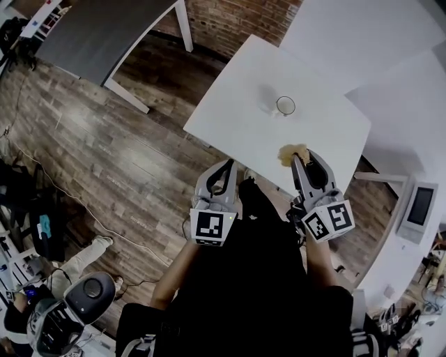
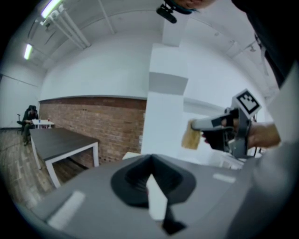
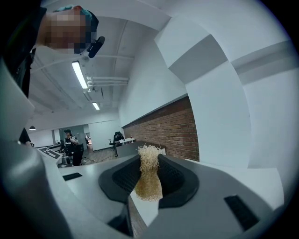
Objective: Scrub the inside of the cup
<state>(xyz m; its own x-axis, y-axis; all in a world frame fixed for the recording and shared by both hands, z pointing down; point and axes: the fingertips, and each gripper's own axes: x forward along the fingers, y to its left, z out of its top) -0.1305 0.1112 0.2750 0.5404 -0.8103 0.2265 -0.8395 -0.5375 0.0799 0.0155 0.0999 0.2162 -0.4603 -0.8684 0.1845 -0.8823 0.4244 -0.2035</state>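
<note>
"Wooden floor [image 1: 104, 160] all round, brick wall [image 1: 237, 21] at the far side. Where's the cup?"

"The cup [image 1: 285, 106] stands upright on the white bench [image 1: 230, 129], toward its far edge, well apart from both tongs."

"What lies between?"

"Bare bench top. The right tongs [image 1: 300, 159] are clamped on a tan fibrous scrubber [image 1: 287, 155], which hangs over the bench's near edge. The left tongs [image 1: 227, 164] are closed together and empty, off the near-left side."

"What else is around?"

"A dark grey table [image 1: 104, 35] far left, and a small grey screen [image 1: 420, 206] at the right."

"Do the views differ?"

"Only the head view shows the cup. The left gripper view catches the right tongs and scrubber from the side. The right gripper view shows frayed fibres standing up past the pads — and people [image 3: 72, 145] far off in the room."
</note>
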